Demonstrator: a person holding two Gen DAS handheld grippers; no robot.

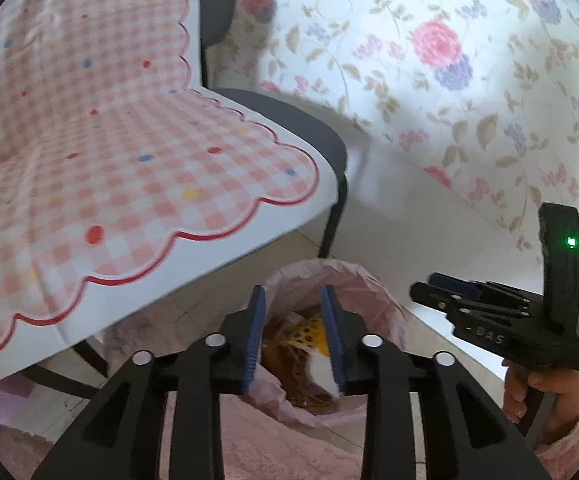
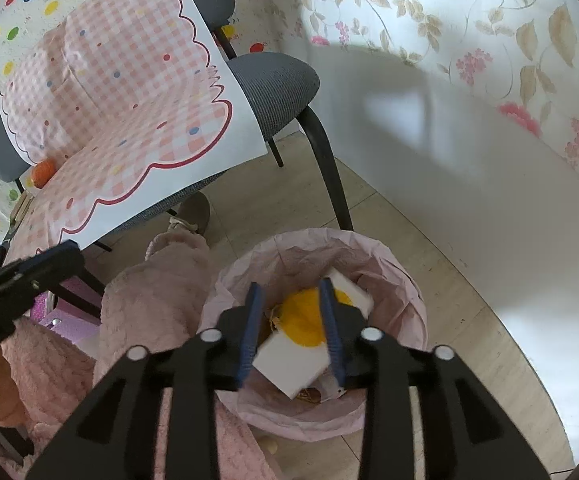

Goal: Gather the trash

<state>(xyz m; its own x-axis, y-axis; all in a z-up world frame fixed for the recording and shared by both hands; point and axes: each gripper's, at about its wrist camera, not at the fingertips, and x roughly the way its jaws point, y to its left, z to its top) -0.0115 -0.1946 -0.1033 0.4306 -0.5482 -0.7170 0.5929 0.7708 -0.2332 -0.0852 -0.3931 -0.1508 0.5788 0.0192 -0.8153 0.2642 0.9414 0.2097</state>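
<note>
Pink-lined round trash bin (image 2: 313, 344) sits on the floor below us, white and yellow trash (image 2: 309, 336) inside. Our left gripper (image 1: 294, 340) and right gripper (image 2: 291, 332) have narrow, empty jaws. We should lift away slowly.

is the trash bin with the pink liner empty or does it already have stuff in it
Not empty. The trash bin holds a white box and a yellow item, with brownish scraps underneath; both grippers hover over its open mouth.
</note>
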